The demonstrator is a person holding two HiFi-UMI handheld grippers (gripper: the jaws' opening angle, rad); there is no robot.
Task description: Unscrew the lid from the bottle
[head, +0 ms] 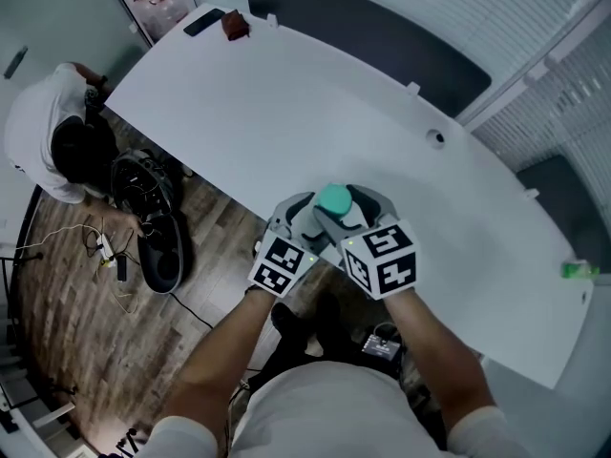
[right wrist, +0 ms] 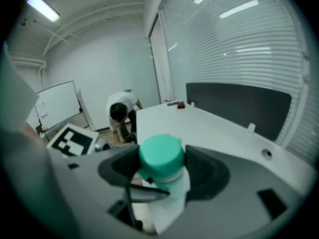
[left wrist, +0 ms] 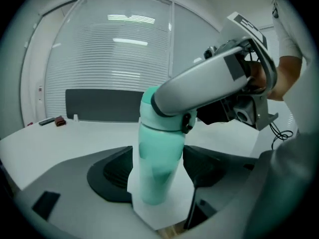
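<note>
Both tools meet at the lower middle of the head view, over the near edge of the white surface (head: pixel 286 113). The left tool (head: pixel 294 212) grips the body of the teal bottle (left wrist: pixel 157 158), and the right tool (head: pixel 368 204) is closed on its lid (head: pixel 334 199). The surface is wide and bare toward the upper left, where a black flat thing (head: pixel 203 21) and a small brown thing (head: pixel 235 27) lie at the far edge. A person (head: pixel 48 132) crouches on the floor (head: pixel 76 351) at the left, well apart
</note>
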